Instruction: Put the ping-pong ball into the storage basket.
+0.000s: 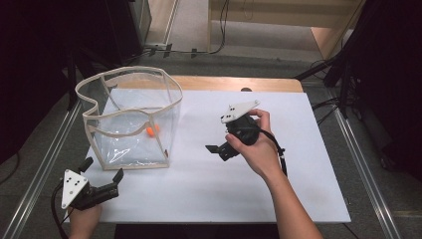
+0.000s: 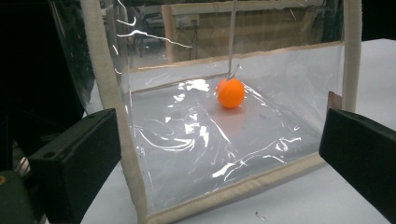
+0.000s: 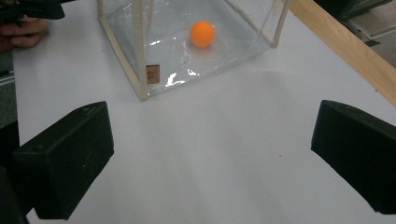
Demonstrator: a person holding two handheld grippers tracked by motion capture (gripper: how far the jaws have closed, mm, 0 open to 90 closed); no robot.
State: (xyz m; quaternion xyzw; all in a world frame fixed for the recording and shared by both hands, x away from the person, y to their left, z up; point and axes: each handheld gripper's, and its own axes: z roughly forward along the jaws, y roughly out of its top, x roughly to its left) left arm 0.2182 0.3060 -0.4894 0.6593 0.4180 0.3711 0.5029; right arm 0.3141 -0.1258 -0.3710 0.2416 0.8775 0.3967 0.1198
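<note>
Orange ball [image 2: 230,93] sat on the floor of the clear plastic bag [image 1: 130,119] with cream trim, bag upright and open-topped on the white bench [image 1: 219,189], left-rear area. Left tongs [image 1: 102,175] were spread, empty, just in front of the bag's near-left corner. Right tongs [image 1: 215,149] were spread too, holding nothing, over bare bench right of the bag, pointed toward it. Small brown tag [image 3: 152,73] on the bag's corner seam.
</note>
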